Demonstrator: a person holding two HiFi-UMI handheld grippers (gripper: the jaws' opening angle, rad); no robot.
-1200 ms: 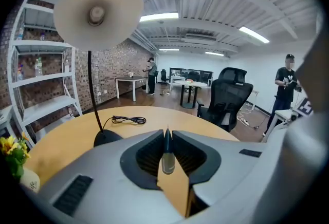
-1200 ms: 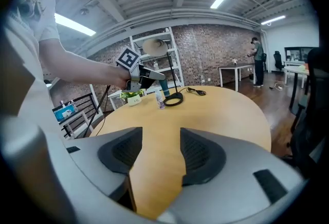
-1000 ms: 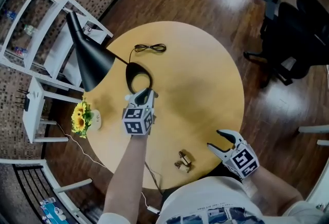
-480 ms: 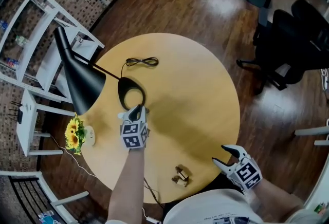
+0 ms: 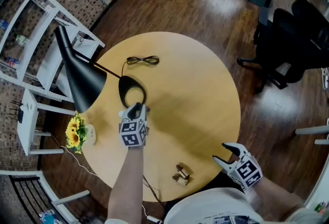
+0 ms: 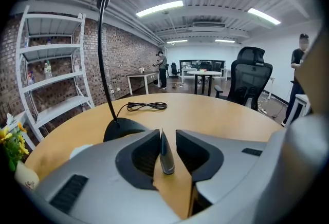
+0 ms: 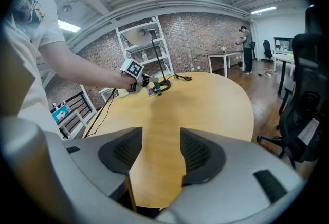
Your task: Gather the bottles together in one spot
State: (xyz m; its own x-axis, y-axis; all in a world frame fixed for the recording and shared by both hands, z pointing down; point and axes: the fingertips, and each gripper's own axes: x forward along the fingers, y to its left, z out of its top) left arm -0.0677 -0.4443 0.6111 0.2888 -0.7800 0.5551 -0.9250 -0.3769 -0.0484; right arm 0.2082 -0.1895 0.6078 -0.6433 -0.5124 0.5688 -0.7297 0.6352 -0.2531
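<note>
Jaws on the left gripper (image 6: 167, 134) have just been opening, slim dark object (image 6: 164, 159) between – right gripper (image 7: 160, 133) gapes, empty.

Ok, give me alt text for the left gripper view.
The jaws of the left gripper, which have just been opening, stand slightly apart with a slim dark pointed object between them, over a round wooden table. Beyond sit a black lamp base and a coiled black cable, with white shelves against a brick wall at left.

Smooth wood table (image 5: 200, 89), matt blk lamp (image 5: 82, 84)
</note>
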